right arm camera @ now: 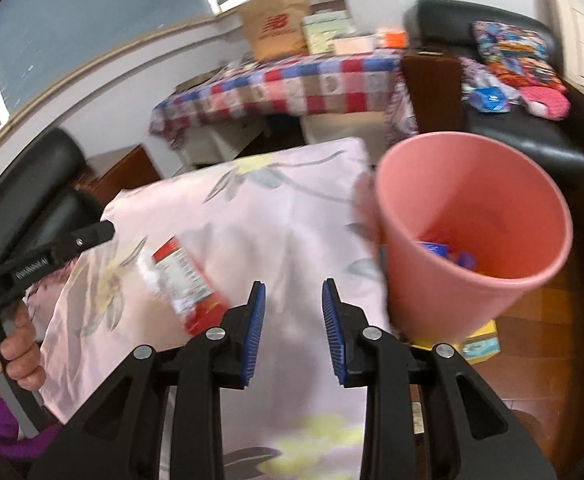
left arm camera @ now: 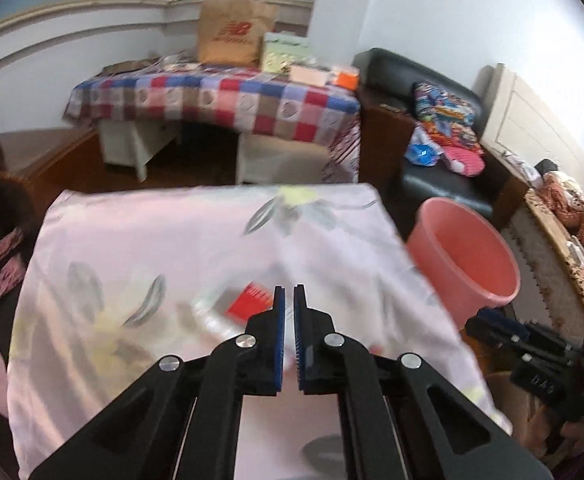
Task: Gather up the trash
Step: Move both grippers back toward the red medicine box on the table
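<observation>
A clear plastic bottle with a red label [right arm camera: 185,280] lies on the table with the pale floral cloth [right arm camera: 283,224]; it also shows blurred in the left wrist view [left arm camera: 239,306], just beyond and left of my left fingertips. My left gripper [left arm camera: 289,290] is nearly closed with a thin gap and holds nothing. My right gripper [right arm camera: 293,290] is open and empty above the cloth, right of the bottle. A pink bin [right arm camera: 472,220] stands off the table's right edge with blue and red scraps inside; it also shows in the left wrist view [left arm camera: 466,258].
A checked-cloth table [left arm camera: 219,100] with a brown paper bag [left arm camera: 231,32] stands behind. A black sofa [left arm camera: 432,128] with colourful cushions is at the right. The right gripper's body [left arm camera: 532,356] shows at the table's right edge. Small boxes [right arm camera: 480,344] lie on the wooden floor by the bin.
</observation>
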Available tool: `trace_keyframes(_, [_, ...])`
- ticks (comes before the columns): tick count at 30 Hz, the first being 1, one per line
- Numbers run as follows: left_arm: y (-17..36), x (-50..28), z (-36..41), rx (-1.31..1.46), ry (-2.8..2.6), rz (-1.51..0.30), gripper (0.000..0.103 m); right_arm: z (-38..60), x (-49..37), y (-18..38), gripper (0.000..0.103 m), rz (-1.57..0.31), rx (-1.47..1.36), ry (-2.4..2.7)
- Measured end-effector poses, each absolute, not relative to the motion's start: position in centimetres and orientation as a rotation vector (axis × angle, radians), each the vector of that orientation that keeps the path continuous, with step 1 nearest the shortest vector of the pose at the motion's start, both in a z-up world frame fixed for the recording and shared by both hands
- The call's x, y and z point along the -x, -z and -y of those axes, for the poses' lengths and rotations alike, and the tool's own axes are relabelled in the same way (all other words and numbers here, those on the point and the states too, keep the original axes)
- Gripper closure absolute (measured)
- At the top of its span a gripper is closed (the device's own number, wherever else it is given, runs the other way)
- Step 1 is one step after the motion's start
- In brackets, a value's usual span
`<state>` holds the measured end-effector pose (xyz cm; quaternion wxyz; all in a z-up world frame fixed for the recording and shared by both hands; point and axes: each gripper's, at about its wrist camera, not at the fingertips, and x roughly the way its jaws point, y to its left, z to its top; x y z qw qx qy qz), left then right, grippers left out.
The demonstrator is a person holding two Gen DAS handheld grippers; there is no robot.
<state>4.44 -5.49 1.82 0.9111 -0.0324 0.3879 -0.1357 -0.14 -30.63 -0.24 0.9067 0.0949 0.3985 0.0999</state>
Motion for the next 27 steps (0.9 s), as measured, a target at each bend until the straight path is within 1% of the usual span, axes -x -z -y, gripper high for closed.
trace_keyframes(5, [0.6, -3.5, 3.5, 0.091, 0.249, -0.857, 0.1, 27.4, -0.8, 0.6, 0.073, -0.869, -0.128, -0.306])
trace_keyframes(6, [1.0, -3.4, 3.2, 0.098, 0.246, -0.867, 0.1, 26.7, -1.0, 0.7, 0.07, -0.879, -0.115, -0.326])
trace_keyframes(7, [1.5, -3.2, 2.9, 0.106, 0.244, -0.875, 0.1, 26.0, -1.2, 0.7, 0.06, -0.885, -0.102, -0.346])
trace_keyframes(9, [2.2, -3.0, 2.6, 0.119, 0.242, -0.895, 0.1, 25.0, -1.8, 0.6, 0.053, -0.889, -0.084, -0.382])
trace_keyframes(11, [2.8, -3.1, 2.4, 0.123, 0.235, -0.91, 0.1, 23.8, -2.3, 0.7, 0.052, -0.898, -0.041, -0.413])
trace_keyframes(13, [3.2, -3.3, 2.0, 0.132, 0.224, -0.932, 0.099, 22.7, -3.0, 1.0, 0.049, -0.915, 0.0, -0.441])
trace_keyframes(16, [3.4, -3.9, 1.5, 0.186, 0.224, -0.963, 0.097, 21.2, -4.3, 1.8, 0.048, -0.955, 0.061, -0.47])
trace_keyframes(19, [3.5, -4.8, 1.0, 0.258, 0.216, -0.998, 0.085, 20.1, -5.2, 2.5, 0.047, -0.977, 0.115, -0.494])
trace_keyframes(21, [3.5, -5.4, 0.7, 0.297, 0.207, -1.01, 0.073, 19.5, -5.7, 3.0, 0.047, -0.991, 0.142, -0.507])
trace_keyframes(27, [3.4, -7.0, 0.9, 0.384, 0.2, -1.048, 0.071, 18.7, -6.2, 4.2, 0.047, -1.022, 0.168, -0.54])
